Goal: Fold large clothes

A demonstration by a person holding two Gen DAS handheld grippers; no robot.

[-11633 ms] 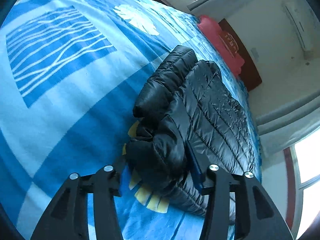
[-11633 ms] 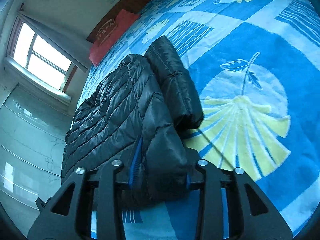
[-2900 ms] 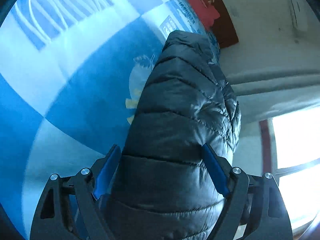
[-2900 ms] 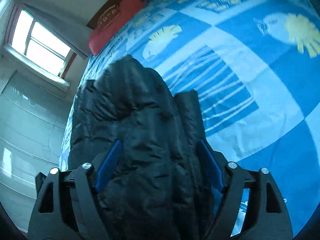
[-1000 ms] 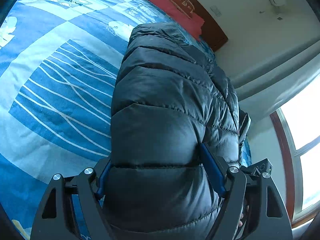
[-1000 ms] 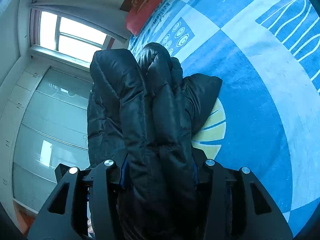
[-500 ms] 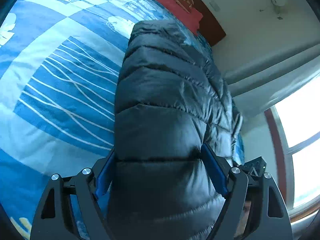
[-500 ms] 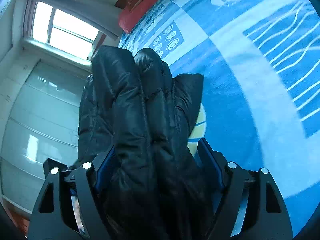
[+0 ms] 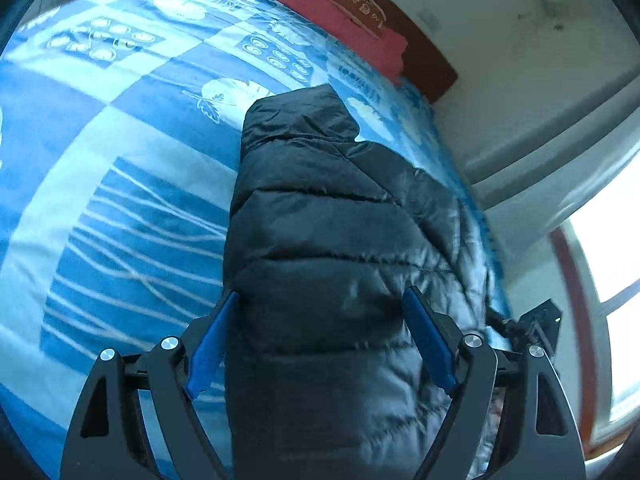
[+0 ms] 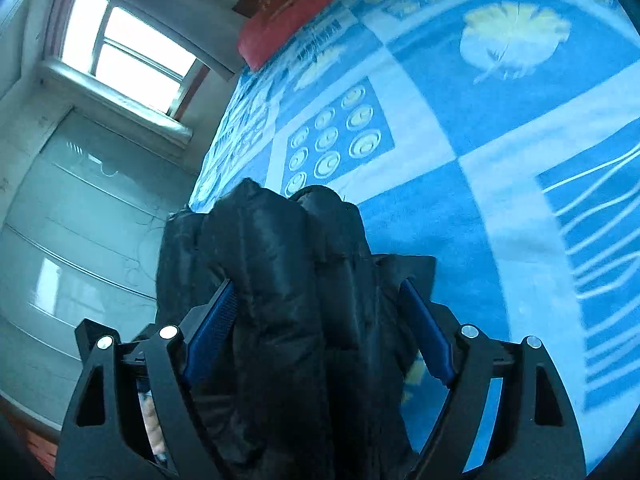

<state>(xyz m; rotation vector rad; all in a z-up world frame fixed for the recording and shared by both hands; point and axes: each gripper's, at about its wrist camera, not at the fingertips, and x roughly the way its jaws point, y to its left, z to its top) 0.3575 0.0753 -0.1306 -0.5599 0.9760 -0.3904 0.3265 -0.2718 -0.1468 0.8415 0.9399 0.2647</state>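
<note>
A black quilted puffer jacket (image 9: 332, 248) lies folded over on the blue patterned bed cover (image 9: 120, 152). My left gripper (image 9: 320, 340) is shut on a thick fold of the jacket, with the blue pads pressed against both sides. My right gripper (image 10: 316, 332) is shut on the jacket (image 10: 280, 280) at another part, the bundle bulging between its blue pads. The jacket hides the bed under both grippers. The right gripper's black body (image 9: 540, 320) shows at the right of the left wrist view.
A red pillow (image 9: 340, 20) and dark wooden headboard (image 9: 420, 52) are at the far end of the bed. A window (image 10: 120, 52) and pale glass wardrobe doors (image 10: 80, 220) stand beside the bed. Blue cover (image 10: 500, 160) spreads to the right.
Both grippers have carried the held jacket fold forward toward the pillow end of the bed. The jacket now sits lower, and more bed cover shows ahead of the right gripper.
</note>
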